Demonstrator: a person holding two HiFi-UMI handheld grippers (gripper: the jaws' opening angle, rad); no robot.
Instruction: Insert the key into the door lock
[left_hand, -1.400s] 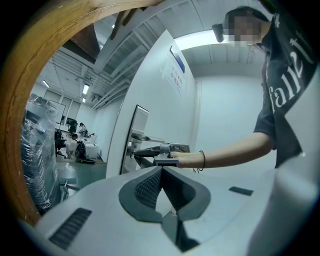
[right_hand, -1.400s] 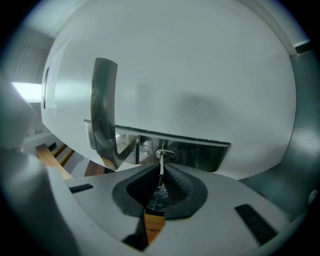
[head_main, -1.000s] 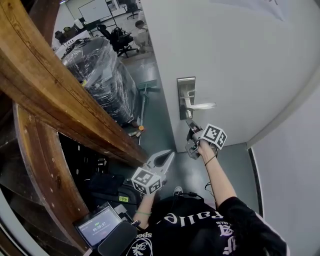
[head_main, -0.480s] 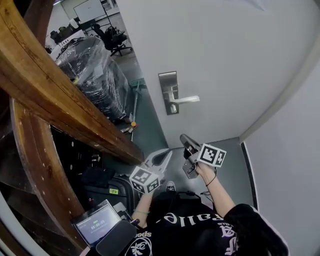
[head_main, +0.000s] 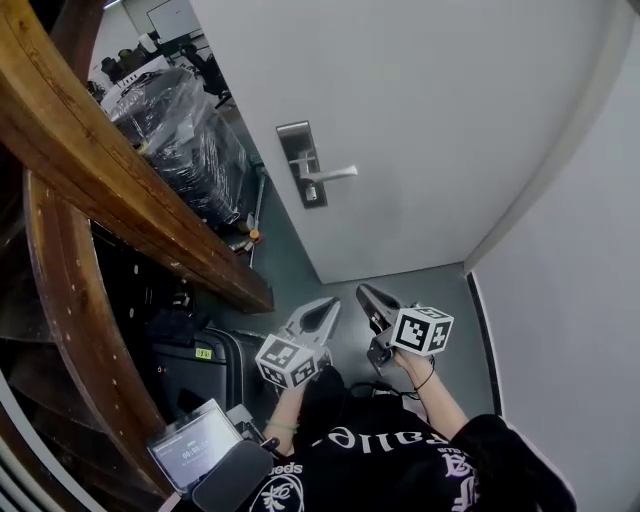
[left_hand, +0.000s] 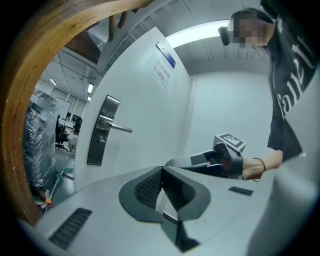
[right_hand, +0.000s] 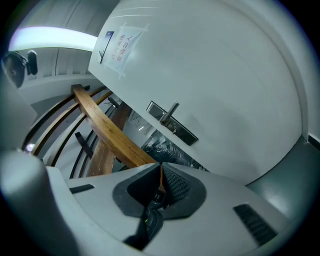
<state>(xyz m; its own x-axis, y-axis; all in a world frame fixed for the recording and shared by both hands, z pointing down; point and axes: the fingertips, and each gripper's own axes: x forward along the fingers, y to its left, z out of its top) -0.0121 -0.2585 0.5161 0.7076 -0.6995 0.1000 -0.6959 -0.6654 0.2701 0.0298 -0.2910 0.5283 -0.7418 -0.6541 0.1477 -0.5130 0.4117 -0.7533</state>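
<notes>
The white door carries a steel lock plate (head_main: 302, 165) with a lever handle (head_main: 332, 173). A small key (head_main: 311, 193) sticks out of the plate under the handle; the key (right_hand: 174, 130) also shows in the right gripper view. My right gripper (head_main: 364, 292) is shut and empty, well back from the door and below the lock. Beside it, my left gripper (head_main: 328, 306) is shut with nothing between its pads. In the left gripper view the lock plate (left_hand: 100, 131) is at the left and the right gripper (left_hand: 172, 162) crosses just past the left gripper (left_hand: 161, 169).
A curved wooden railing (head_main: 110, 170) runs along the left. Behind it stands a plastic-wrapped pallet (head_main: 175, 130). A broom (head_main: 256, 205) leans near the door's foot. A black case (head_main: 200, 365) and a small screen (head_main: 190, 450) sit at lower left. A white wall (head_main: 570, 300) closes the right.
My right gripper has come away from the lock plate and dropped back toward my body, leaving the key in the lock. The left gripper has barely moved.
</notes>
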